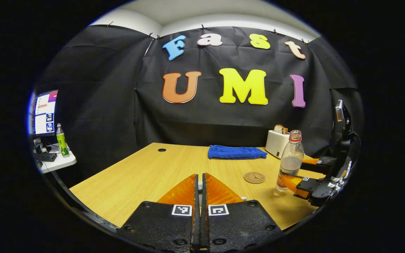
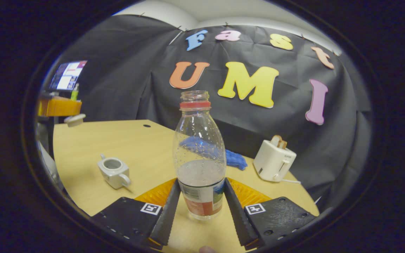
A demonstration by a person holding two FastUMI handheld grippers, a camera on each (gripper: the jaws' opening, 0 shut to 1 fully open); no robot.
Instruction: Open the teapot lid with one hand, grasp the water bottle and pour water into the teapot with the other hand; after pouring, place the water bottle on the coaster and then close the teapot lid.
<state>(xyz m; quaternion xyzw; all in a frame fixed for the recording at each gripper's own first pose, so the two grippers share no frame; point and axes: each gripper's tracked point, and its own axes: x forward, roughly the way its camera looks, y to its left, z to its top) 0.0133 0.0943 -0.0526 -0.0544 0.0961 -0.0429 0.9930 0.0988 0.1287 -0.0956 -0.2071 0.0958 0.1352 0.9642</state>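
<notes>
A clear water bottle (image 2: 199,165) with no cap, a red neck ring and about half its water stands upright between my right gripper's fingers; the right gripper (image 2: 201,196) is shut on its labelled lower part. In the left gripper view the bottle (image 1: 291,154) is just right of the round brown coaster (image 1: 254,177), held by the right gripper (image 1: 292,169). The small pale teapot (image 2: 114,172) sits open-topped on the table. My left gripper (image 1: 199,182) is shut. In the right gripper view the left gripper (image 2: 60,107) holds the white lid (image 2: 75,120) high above the table's far left.
A folded blue cloth (image 1: 236,152) lies at the back of the wooden table (image 1: 135,175). A white toaster (image 1: 277,143) with bread stands at the back right. A side table (image 1: 56,163) with a monitor and a green bottle (image 1: 62,140) is off to the left.
</notes>
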